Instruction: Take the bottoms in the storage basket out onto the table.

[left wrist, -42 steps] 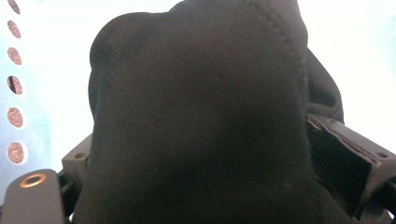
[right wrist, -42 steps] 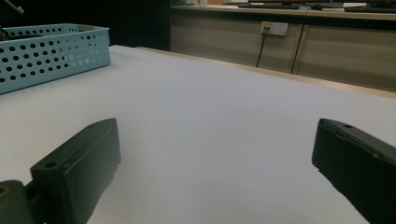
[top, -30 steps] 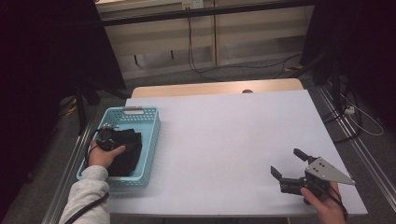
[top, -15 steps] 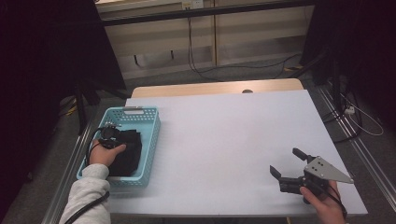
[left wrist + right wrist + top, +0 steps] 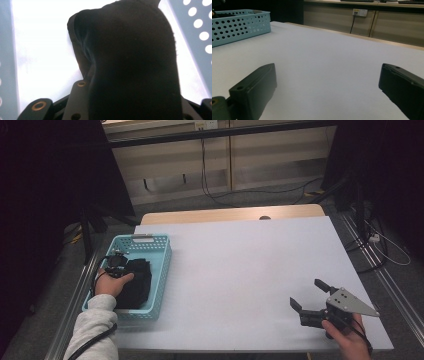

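Observation:
A black cloth lies in the light blue perforated basket at the table's left edge. My left gripper reaches down into the basket with a hand over it. Its jaws have just been closing, and a bunched fold of the black cloth stands between them, hiding the pads. My right gripper rests near the front right corner of the white table. It stands open, with bare tabletop between its jaws.
The basket is far off to the left in the right gripper view. Metal rails run along both sides of the table. Cables trail on the floor behind it and at the right.

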Available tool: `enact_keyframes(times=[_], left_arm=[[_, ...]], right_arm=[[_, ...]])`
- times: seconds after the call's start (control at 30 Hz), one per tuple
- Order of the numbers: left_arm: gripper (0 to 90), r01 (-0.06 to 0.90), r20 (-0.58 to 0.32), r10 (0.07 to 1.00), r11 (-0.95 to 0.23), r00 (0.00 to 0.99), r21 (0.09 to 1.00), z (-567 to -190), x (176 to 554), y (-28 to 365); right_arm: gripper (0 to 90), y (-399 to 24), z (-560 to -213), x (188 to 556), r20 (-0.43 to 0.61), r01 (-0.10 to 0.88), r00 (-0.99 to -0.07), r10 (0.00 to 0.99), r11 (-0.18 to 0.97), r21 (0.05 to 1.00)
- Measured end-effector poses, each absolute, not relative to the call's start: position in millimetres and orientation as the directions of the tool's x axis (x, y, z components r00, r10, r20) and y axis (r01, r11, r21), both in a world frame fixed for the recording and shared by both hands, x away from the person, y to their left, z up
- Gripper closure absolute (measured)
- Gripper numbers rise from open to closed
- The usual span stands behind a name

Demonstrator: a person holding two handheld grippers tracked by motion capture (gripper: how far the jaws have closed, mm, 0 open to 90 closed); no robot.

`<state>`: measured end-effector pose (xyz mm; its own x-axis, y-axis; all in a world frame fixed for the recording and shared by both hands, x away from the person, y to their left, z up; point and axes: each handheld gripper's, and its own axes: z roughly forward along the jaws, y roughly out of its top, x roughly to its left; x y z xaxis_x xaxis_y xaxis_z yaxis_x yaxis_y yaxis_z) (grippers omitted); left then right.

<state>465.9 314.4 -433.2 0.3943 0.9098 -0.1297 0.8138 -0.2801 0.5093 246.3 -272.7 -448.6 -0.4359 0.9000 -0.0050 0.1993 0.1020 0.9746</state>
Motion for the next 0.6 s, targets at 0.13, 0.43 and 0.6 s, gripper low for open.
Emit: enact_keyframes(times=[0.13, 0.43, 0.6], left_arm=[[66.3, 0.822, -0.137, 0.913, -0.270, 0.383, 0.501, -432.4, 468.1, 314.2], [68.7, 0.836, -0.169, 0.916, -0.241, 0.364, 0.494, -427.2, 468.2, 318.0], [69.7, 0.845, -0.186, 0.919, -0.222, 0.348, 0.487, -422.5, 468.1, 319.8]], right_arm=[[0.7, -272.3, -449.0, 247.4, -0.006, 0.198, -0.441, 0.897, 0.104, 0.975], [0.6, -272.1, -449.4, 246.9, -0.006, 0.199, -0.441, 0.898, 0.104, 0.974], [0.5, -272.9, -449.2, 246.8, -0.001, 0.199, -0.436, 0.900, 0.098, 0.975]])
